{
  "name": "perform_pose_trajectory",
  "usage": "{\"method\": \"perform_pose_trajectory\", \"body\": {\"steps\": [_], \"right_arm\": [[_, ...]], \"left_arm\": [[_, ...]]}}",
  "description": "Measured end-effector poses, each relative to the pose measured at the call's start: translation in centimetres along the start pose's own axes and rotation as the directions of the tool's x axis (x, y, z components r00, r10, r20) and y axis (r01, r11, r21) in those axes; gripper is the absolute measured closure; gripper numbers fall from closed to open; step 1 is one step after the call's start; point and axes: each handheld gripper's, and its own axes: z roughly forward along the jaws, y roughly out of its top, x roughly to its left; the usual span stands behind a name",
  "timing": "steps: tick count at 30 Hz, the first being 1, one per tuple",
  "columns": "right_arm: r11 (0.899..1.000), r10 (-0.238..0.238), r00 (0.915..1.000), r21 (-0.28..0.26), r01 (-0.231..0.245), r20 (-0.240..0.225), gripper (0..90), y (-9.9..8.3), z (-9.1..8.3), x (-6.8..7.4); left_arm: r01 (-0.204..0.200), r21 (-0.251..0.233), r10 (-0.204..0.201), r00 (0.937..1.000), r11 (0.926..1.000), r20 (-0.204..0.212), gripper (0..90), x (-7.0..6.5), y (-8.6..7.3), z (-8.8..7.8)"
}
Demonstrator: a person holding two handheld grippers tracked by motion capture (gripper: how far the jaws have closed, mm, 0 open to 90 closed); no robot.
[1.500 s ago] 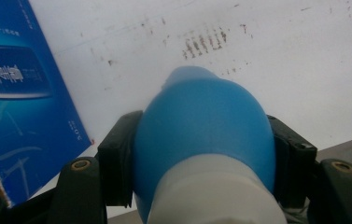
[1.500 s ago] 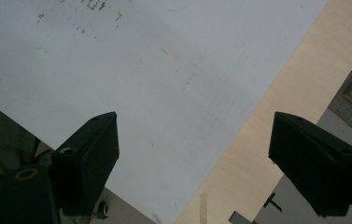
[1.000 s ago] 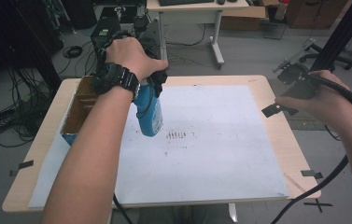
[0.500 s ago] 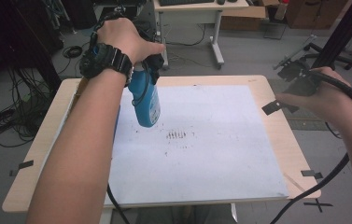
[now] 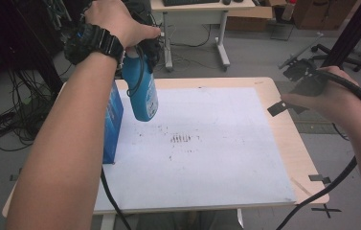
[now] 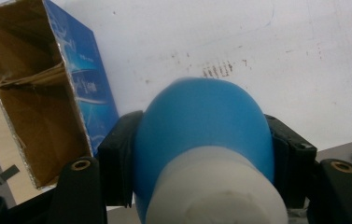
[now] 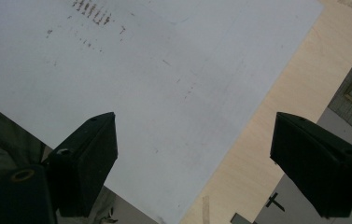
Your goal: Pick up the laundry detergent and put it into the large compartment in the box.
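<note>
While left gripper hangs raised above table, jaws clamp blue bottle; right gripper jaws wide, empty.

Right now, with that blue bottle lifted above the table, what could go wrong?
1. The left gripper clamps the blue bottle only near its rounded upper part, so the hanging body might slip or swing.
2. The open box stands right beside the bottle; a sideways move could knock it over.
3. The right gripper hangs open over the white sheet, unable to catch a falling bottle.
</note>
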Motion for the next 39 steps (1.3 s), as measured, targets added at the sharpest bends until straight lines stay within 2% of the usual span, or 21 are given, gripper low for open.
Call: {"method": "perform_pose_trajectory", "body": {"steps": [9, 18, 21, 22, 28, 38, 39], "right_arm": [[1.000, 0.008, 1.0000, 0.000, -0.008, -0.003, 14.8, -0.1, 0.1, -0.4], [1.000, 0.016, 0.9999, 0.001, -0.016, -0.001, 14.5, -0.1, 0.2, -0.8], [1.000, 0.018, 0.9998, 0.002, -0.018, -0.001, 14.5, -0.1, 0.2, -0.8], [1.000, 0.019, 0.9998, 0.003, -0.019, -0.003, 14.5, -0.1, 0.2, -0.8], [1.000, 0.025, 0.9997, 0.004, -0.025, -0.001, 14.5, -0.1, 0.2, -1.0], [1.000, 0.023, 0.9997, 0.009, -0.023, 0.000, 14.5, 0.0, 0.5, -0.9], [1.000, 0.023, 0.9997, 0.009, -0.023, 0.000, 14.5, 0.0, 0.5, -0.9]], "left_arm": [[0.025, -0.010, -0.025, 0.9995, 0.9996, -0.021, 37.6, 1.1, 0.0, -0.3], [0.068, -0.007, -0.068, 0.9973, 0.9977, -0.027, 37.6, 3.5, -0.4, -0.5], [0.087, -0.013, -0.088, 0.9955, 0.9961, -0.035, 37.6, 4.7, -0.8, -0.8], [0.087, -0.013, -0.088, 0.9955, 0.9961, -0.035, 37.6, 4.7, -0.8, -0.8], [0.114, -0.015, -0.115, 0.9920, 0.9933, -0.053, 37.6, 6.7, -1.5, -1.0], [0.167, -0.023, -0.168, 0.9841, 0.9856, -0.056, 37.6, 9.9, -2.8, -1.0], [0.167, -0.023, -0.168, 0.9841, 0.9856, -0.056, 37.6, 9.9, -2.8, -1.0]]}}
